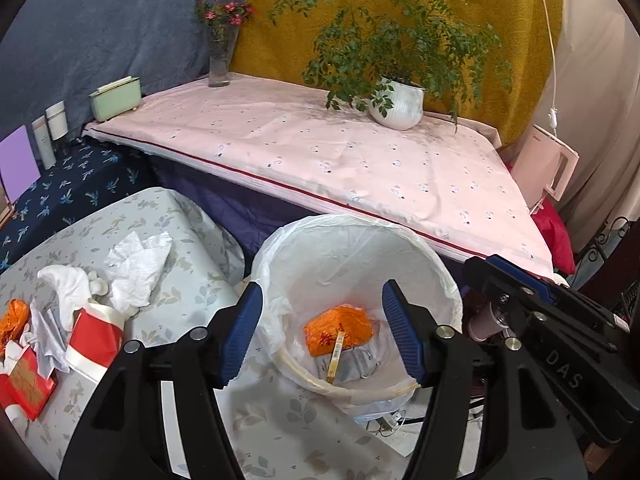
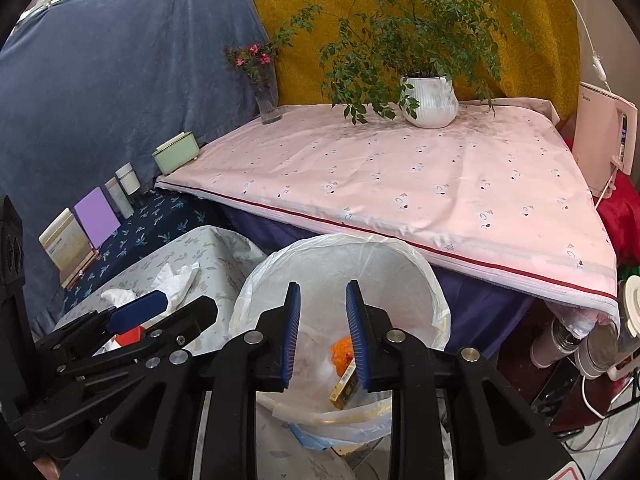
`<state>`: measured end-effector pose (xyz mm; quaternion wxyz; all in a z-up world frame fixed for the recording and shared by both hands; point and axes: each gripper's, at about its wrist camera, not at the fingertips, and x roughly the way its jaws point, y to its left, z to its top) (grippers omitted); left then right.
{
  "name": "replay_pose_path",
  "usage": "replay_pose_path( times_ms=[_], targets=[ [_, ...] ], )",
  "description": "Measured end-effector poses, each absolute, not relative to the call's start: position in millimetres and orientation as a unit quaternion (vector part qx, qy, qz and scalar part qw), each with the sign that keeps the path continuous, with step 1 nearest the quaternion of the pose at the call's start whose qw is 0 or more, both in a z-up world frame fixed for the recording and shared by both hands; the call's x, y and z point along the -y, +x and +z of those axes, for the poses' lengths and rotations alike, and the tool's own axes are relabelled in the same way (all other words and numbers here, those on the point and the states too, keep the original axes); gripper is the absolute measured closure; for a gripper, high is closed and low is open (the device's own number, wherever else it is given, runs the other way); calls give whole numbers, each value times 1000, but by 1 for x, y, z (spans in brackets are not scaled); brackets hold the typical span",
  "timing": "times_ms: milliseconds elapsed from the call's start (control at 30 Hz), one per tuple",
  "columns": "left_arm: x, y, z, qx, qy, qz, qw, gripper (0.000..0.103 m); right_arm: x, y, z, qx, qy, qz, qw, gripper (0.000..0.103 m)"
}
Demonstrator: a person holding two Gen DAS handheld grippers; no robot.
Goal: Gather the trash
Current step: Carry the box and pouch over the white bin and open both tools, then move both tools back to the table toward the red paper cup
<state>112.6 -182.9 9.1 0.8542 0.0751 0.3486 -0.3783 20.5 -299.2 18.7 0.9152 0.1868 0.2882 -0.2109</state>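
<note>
Left wrist: orange wrapper (image 1: 338, 330) below gripper (image 1: 322, 334).

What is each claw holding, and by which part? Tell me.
Nothing. The left claw and right claw both stand open above the lined bin; the orange wrapper and small box are inside it.

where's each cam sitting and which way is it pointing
Left wrist: rides the left gripper, angled down into the bin; its own open fingers show, the right gripper at right, trash on the table at left.
Right wrist: rides the right gripper, angled down into the bin; its own slightly parted fingers show, the left gripper at left.
Shared: the bin, orange wrapper inside it, plant.
</note>
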Motion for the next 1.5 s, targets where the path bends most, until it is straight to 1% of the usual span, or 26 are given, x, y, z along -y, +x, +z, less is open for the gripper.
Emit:
replay_pose_path(
  times_ms=[133, 233, 333, 433, 467, 567, 767, 1000, 1100, 1133, 1167, 1367, 1500],
  targets=[
    [169, 118, 8, -354, 68, -362, 860, 43, 292, 21, 22, -289, 184, -207, 917, 77],
    [155, 122, 8, -355, 62, -347, 866, 40, 285, 22, 25, -287, 180, -204, 919, 72],
    [142, 125, 11, -354, 56, -332, 872, 40, 276, 25, 29, -287, 173, -197, 921, 71],
    [124, 129, 14, -352, 47, -316, 880, 35, 265, 29, 34, -286, 167, -188, 925, 71],
    [118, 130, 14, -352, 43, -310, 882, 32, 260, 31, 36, -286, 164, -186, 926, 70],
    [98, 133, 17, -349, 37, -291, 890, 30, 248, 35, 40, -284, 157, -177, 929, 65],
    [50, 139, 15, -350, 23, -240, 905, 20, 219, 46, 44, -287, 146, -154, 934, 64],
    [-14, 152, 5, -363, 4, -175, 915, 19, 181, 61, 41, -303, 131, -121, 936, 64],
    [-36, 157, 2, -368, -8, -154, 917, 18, 162, 68, 38, -310, 125, -106, 937, 62],
    [-45, 158, 1, -369, -12, -145, 918, 17, 157, 71, 37, -311, 124, -103, 937, 60],
    [-52, 159, 0, -370, -14, -138, 919, 14, 152, 73, 36, -313, 122, -99, 937, 58],
    [-95, 165, -10, -380, -24, -93, 920, 11, 122, 85, 28, -326, 119, -78, 935, 56],
    [-127, 172, -24, -395, -37, -62, 916, 10, 104, 92, 19, -335, 115, -66, 933, 56]
  ],
)
